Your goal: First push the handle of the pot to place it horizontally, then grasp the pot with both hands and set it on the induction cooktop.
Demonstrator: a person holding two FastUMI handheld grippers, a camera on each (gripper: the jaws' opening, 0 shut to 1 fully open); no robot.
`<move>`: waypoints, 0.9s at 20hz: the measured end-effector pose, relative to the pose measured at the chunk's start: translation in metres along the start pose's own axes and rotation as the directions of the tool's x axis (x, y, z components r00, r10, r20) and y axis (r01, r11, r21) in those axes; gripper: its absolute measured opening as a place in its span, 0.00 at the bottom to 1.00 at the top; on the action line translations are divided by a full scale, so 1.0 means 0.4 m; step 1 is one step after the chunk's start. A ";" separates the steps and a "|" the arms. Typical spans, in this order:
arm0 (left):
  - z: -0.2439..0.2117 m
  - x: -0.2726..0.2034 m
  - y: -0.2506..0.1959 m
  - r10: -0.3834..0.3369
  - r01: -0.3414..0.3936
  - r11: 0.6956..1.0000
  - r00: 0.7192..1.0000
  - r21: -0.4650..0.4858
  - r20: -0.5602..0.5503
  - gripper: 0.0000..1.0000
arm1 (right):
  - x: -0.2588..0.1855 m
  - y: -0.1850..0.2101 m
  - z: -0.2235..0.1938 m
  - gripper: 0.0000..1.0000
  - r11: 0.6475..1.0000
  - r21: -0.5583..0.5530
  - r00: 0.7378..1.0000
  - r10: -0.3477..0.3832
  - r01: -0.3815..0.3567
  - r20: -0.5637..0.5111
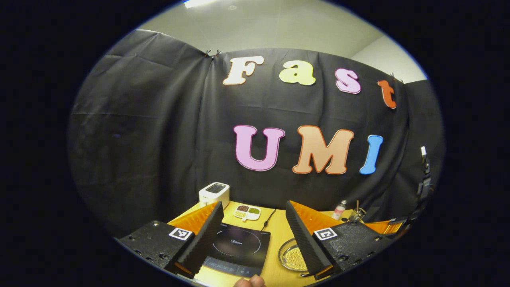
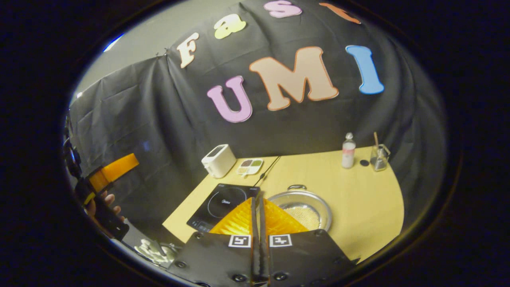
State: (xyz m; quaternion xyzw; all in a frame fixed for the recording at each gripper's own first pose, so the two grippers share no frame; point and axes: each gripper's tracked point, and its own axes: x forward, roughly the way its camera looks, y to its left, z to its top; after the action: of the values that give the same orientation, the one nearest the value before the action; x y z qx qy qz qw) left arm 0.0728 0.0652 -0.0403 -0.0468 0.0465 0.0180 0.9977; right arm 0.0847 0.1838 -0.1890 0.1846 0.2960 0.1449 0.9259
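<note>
Left tongs [image 1: 252, 235] were wide, 2 fingers [image 1: 205, 235] splayed apart, nothing between them, held up above the bench [image 1: 279, 231]. In the left gripper view the cooktop [image 1: 239, 249] sat flat between the fingers, pot [image 1: 293, 255] just beside it at its 3 o'clock, partly hidden by the right-hand finger. Toaster [image 1: 214, 194] stood at 11 o'clock from the cooktop, a divided dish [image 1: 247, 212] at 12. A fingertip [image 1: 250, 282] of the person's hand showed at the 6 o'clock edge.

Right tongs [image 2: 259, 215] were narrow, fingers pressed together with nothing held, hanging over the near bench edge. In the right gripper view the pot [image 2: 305, 207] sat on the bench [image 2: 358, 207], not on the cooktop [image 2: 221, 205], just beside it at 3 o'clock. Pot was shallow, metal, with pale grains inside; a small loop handle [image 2: 297, 186] showed at its far rim, 12 o'clock. Handle angle: cannot tell. Bottle [image 2: 348, 150] and glass jar [image 2: 379, 156] stood well apart from the pot at the far edge, 1 o'clock. Toaster [image 2: 218, 160] and dish [image 2: 250, 166] were at the back left. The left tongs with a hand [image 2: 104, 203] showed at 9 o'clock.
</note>
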 end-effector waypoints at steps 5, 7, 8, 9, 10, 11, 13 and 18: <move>-0.029 -0.001 0.001 0.101 -0.100 0.995 0.994 0.023 -0.043 0.92 | 0.063 0.014 -0.069 0.03 0.991 0.009 0.986 0.132 -0.132 -0.097; -0.031 -0.003 -0.011 0.118 -0.117 0.993 0.992 0.032 -0.048 0.95 | 0.090 0.012 -0.101 0.00 0.986 0.024 0.977 0.167 -0.165 -0.131; -0.030 -0.005 -0.011 0.127 -0.125 0.991 0.991 0.040 -0.051 0.92 | 0.102 0.011 -0.122 0.00 0.983 0.033 0.970 0.184 -0.181 -0.160; -0.033 -0.006 -0.006 0.139 -0.137 0.989 0.989 0.049 -0.057 0.92 | 0.114 0.008 -0.152 0.00 0.981 0.048 0.964 0.193 -0.187 -0.185; -0.032 0.000 -0.003 0.143 -0.140 0.989 0.988 0.053 -0.059 0.92 | 0.123 -0.001 -0.168 0.03 0.981 0.067 0.960 0.190 -0.180 -0.207; -0.033 0.004 -0.003 0.143 -0.140 0.988 0.988 0.058 -0.065 0.95 | 0.119 0.000 -0.177 0.03 0.979 0.102 0.956 0.196 -0.178 -0.220; -0.037 0.016 0.019 0.144 -0.139 0.987 0.987 0.076 -0.072 0.92 | 0.133 0.013 -0.202 0.02 0.972 0.159 0.947 0.210 -0.175 -0.244; -0.030 0.067 0.074 0.107 -0.102 0.989 0.993 0.103 -0.050 0.95 | 0.172 0.009 -0.282 0.03 0.965 0.252 0.930 0.155 -0.071 -0.332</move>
State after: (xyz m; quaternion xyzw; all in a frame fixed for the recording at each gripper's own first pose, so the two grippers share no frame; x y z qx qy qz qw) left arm 0.0972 0.0942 -0.0573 0.0056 0.0775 0.0667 0.9947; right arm 0.0701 0.2417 -0.3067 0.2812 0.4594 0.1924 0.8203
